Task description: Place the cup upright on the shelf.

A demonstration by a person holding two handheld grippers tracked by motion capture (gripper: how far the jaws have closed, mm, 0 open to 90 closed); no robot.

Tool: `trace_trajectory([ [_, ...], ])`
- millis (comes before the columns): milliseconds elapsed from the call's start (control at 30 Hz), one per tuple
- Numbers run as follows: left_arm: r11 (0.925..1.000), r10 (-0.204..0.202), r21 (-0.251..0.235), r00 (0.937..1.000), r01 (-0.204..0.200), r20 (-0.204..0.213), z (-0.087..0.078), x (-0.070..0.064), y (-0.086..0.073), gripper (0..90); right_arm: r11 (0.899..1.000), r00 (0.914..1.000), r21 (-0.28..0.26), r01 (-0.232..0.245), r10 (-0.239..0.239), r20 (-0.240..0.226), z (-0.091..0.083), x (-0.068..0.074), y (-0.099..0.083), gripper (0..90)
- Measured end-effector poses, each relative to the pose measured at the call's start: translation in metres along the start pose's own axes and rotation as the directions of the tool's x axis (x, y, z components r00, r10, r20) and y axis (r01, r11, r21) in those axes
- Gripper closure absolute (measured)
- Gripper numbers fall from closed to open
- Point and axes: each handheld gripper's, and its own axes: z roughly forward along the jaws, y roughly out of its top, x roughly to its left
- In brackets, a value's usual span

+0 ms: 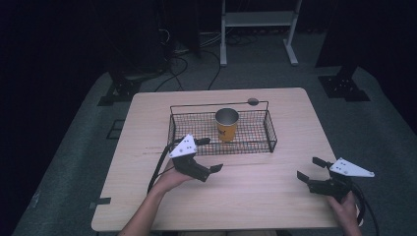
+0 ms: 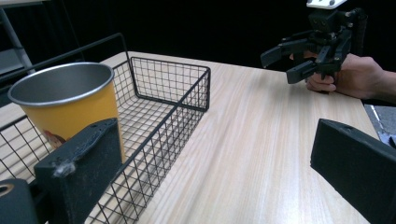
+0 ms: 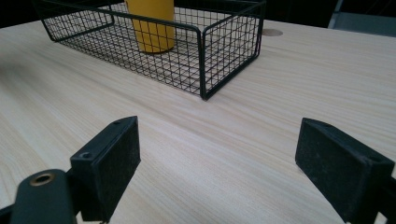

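High view: a pale wooden counter (image 1: 255, 196) carries a shallow black wire basket (image 1: 179, 129) at its far middle, and a yellow cup (image 1: 226, 124) with a silver inside stands upright within it, slightly left of the basket's centre. The left tool (image 1: 210, 155) sits just at the basket's near left corner, its jaws spread wide and empty, one jaw near the basket rim and the other over bare counter. That placement suggests it is lined up to reach toward the cup, though nothing is gripped. In the left gripper view the cup (image 2: 70, 105) stands close behind the wire wall, just past the left jaw. The right tool (image 1: 310, 168) waits well apart at the near right of the counter, jaws also spread wide and holding nothing, pointed leftward; it seems parked out of the way. The right gripper view looks across open wood toward the basket (image 3: 219, 56) and the cup (image 3: 152, 28).
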Motion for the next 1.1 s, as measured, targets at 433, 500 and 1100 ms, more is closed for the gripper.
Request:
trace_trajectory([
  [433,0.9999,-0.006,-0.009,1.0000,0.006,-0.001,-0.007,-0.010,-0.008,1.4,1.000,1.0000,0.001,-0.010,0.010,0.002,0.000,-0.001,0.000,13.0],
  [500,1.0000,-0.005,-0.005,1.0000,0.005,0.002,-0.008,-0.012,-0.009,1.4,1.000,0.9999,0.002,-0.011,0.011,0.002,0.000,-0.001,0.000,13.0],
  [1100,0.9987,-0.034,-0.039,0.9988,0.032,-0.036,-0.028,-0.041,-0.030,1.4,1.000,0.9997,-0.001,-0.024,0.024,0.010,-0.001,-0.002,0.000,13.0],
])
